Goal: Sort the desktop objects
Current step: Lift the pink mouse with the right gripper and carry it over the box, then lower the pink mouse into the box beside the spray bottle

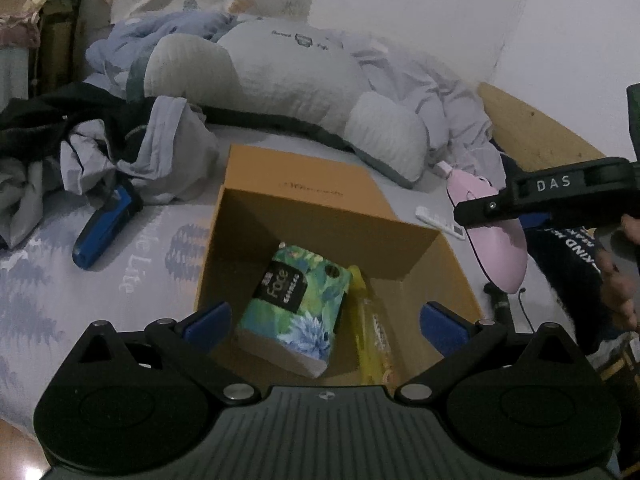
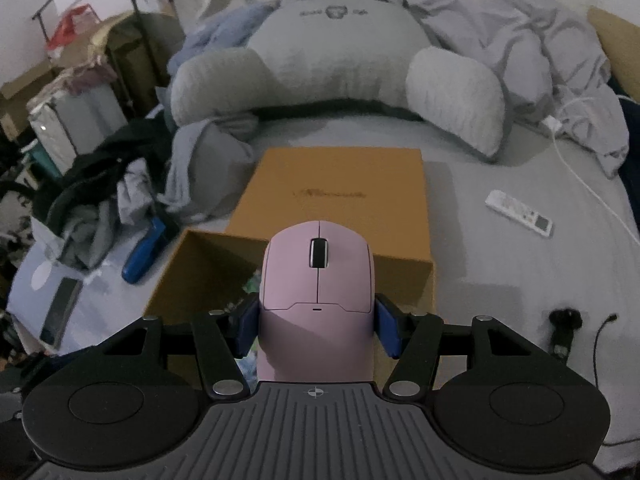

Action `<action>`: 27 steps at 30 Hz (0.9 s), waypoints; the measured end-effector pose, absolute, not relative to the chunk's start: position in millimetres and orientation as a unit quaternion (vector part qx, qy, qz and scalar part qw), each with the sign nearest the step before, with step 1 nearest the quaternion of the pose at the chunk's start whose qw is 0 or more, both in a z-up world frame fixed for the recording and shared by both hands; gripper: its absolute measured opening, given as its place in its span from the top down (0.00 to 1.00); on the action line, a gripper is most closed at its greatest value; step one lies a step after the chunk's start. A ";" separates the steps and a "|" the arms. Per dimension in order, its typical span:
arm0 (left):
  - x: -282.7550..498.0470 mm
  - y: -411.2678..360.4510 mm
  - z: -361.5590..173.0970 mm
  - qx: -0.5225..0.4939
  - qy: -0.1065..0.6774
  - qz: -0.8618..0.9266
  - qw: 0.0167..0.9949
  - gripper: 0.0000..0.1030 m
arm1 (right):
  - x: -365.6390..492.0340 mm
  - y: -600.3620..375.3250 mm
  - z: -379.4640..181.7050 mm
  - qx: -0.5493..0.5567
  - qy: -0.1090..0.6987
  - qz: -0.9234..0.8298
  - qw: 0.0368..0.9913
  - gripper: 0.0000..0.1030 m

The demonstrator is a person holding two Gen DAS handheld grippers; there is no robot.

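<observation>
Midway: tissue pack (image 1: 296, 304) already in box (image 1: 416, 248); right gripper (image 2: 316, 328) clamps pink mouse (image 2: 318, 276) above it; left gripper (image 1: 324, 320) agape, empty; remote (image 2: 519, 212) and blue tool (image 1: 105, 226) remain outside.

Light: we see dim, cool, even light.
Shadows: soft, beside the orange box (image 2: 340, 188).
Edges: fisheye bending, dark corners.
Sharpness: we find both views grainy, slightly soft.
</observation>
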State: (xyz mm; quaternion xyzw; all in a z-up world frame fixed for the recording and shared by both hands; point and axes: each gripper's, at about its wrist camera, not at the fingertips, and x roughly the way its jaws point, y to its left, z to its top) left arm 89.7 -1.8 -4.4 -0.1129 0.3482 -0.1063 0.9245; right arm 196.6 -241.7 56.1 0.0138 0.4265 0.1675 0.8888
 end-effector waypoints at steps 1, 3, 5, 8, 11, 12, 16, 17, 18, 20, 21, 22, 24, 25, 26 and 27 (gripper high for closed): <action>89.0 -1.6 -5.8 -0.114 0.350 -0.106 0.924 0.00 | 196.0 -242.0 52.5 0.013 0.429 0.165 0.888 0.39; 88.5 -2.1 -8.5 -0.113 0.353 -0.107 0.922 0.00 | 195.8 -242.3 44.9 0.012 0.436 0.161 0.886 0.39; 88.6 -3.9 -10.8 -0.112 0.356 -0.108 0.921 0.00 | 196.6 -241.6 37.1 0.011 0.442 0.158 0.883 0.39; 88.3 -9.1 -12.6 -0.106 0.357 -0.114 0.921 0.00 | 200.1 -239.9 25.3 0.009 0.453 0.154 0.878 0.40; 87.9 -13.2 -15.8 -0.099 0.358 -0.118 0.921 0.00 | 204.8 -238.6 14.5 0.007 0.462 0.150 0.874 0.40; 87.9 -14.2 -17.1 -0.096 0.358 -0.119 0.921 0.00 | 206.5 -238.2 10.3 0.006 0.466 0.148 0.873 0.39; 88.5 -14.8 -24.2 -0.094 0.366 -0.122 0.918 0.00 | 213.0 -239.1 -6.0 0.005 0.479 0.140 0.867 0.40; 88.5 -15.0 -26.0 -0.093 0.368 -0.122 0.917 0.00 | 214.3 -239.4 -10.3 0.004 0.482 0.137 0.865 0.39; 88.4 -15.2 -27.8 -0.092 0.369 -0.123 0.917 0.00 | 215.7 -239.6 -14.5 0.002 0.486 0.135 0.864 0.39; 88.4 -16.3 -31.0 -0.090 0.371 -0.125 0.916 0.00 | 218.3 -239.7 -23.4 -0.001 0.493 0.130 0.860 0.39; 88.9 -17.1 -32.2 -0.090 0.373 -0.126 0.915 0.00 | 220.1 -239.4 -27.5 -0.003 0.496 0.129 0.859 0.39; 89.1 -18.0 -34.2 -0.091 0.375 -0.128 0.914 0.00 | 222.2 -239.1 -31.7 -0.004 0.499 0.128 0.857 0.39; 89.7 -20.4 -38.1 -0.092 0.378 -0.133 0.912 0.00 | 226.6 -238.1 -41.0 -0.008 0.506 0.126 0.853 0.39; 89.8 -21.9 -40.1 -0.091 0.379 -0.136 0.911 0.00 | 228.6 -237.3 -45.0 -0.010 0.509 0.124 0.852 0.39; 89.8 -23.9 -42.2 -0.088 0.380 -0.137 0.911 0.00 | 230.6 -236.3 -48.9 -0.013 0.512 0.122 0.850 0.39; 89.8 -25.5 -43.9 -0.085 0.381 -0.138 0.910 0.00 | 232.5 -235.2 -52.9 -0.015 0.514 0.119 0.849 0.39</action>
